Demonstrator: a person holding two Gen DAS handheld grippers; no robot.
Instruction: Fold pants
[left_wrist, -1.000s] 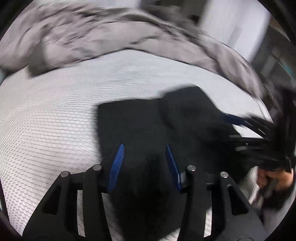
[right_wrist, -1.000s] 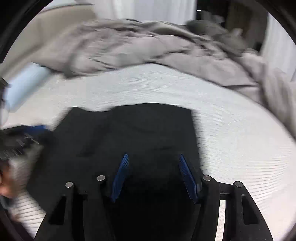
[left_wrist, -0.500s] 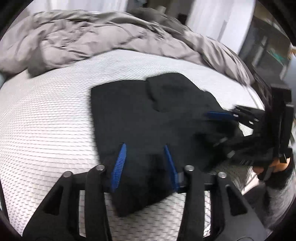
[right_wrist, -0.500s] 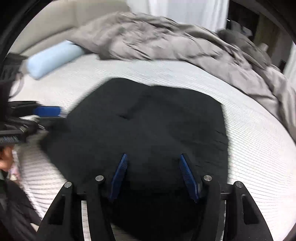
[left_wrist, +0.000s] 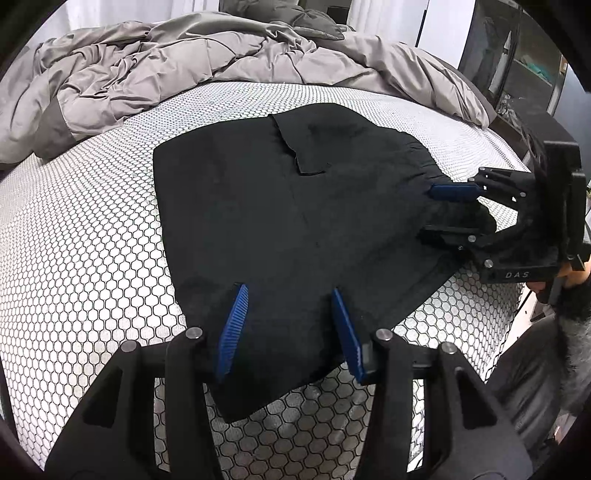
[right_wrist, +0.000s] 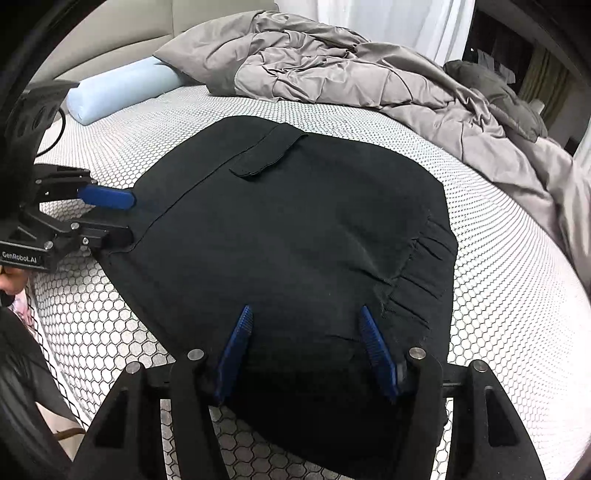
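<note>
Black pants (left_wrist: 280, 229) lie folded flat on the white honeycomb-patterned mattress (left_wrist: 81, 229), a pocket flap on top. They also show in the right wrist view (right_wrist: 295, 236). My left gripper (left_wrist: 290, 295) is open, its blue pads over the near edge of the pants. My right gripper (right_wrist: 306, 314) is open over the gathered waistband end. Each gripper shows in the other's view, the right gripper (left_wrist: 439, 210) at the right edge, the left gripper (right_wrist: 125, 218) at the left edge. Neither holds the cloth.
A crumpled grey duvet (left_wrist: 192, 62) lies across the far side of the bed, also in the right wrist view (right_wrist: 369, 74). A light blue bolster pillow (right_wrist: 118, 88) lies at the far left. The bed edge and a dark shelf unit (left_wrist: 524, 66) are at the right.
Both grippers have pulled back and up from the pants. The pants now lie spread and still on the mattress. The blur is gone.
</note>
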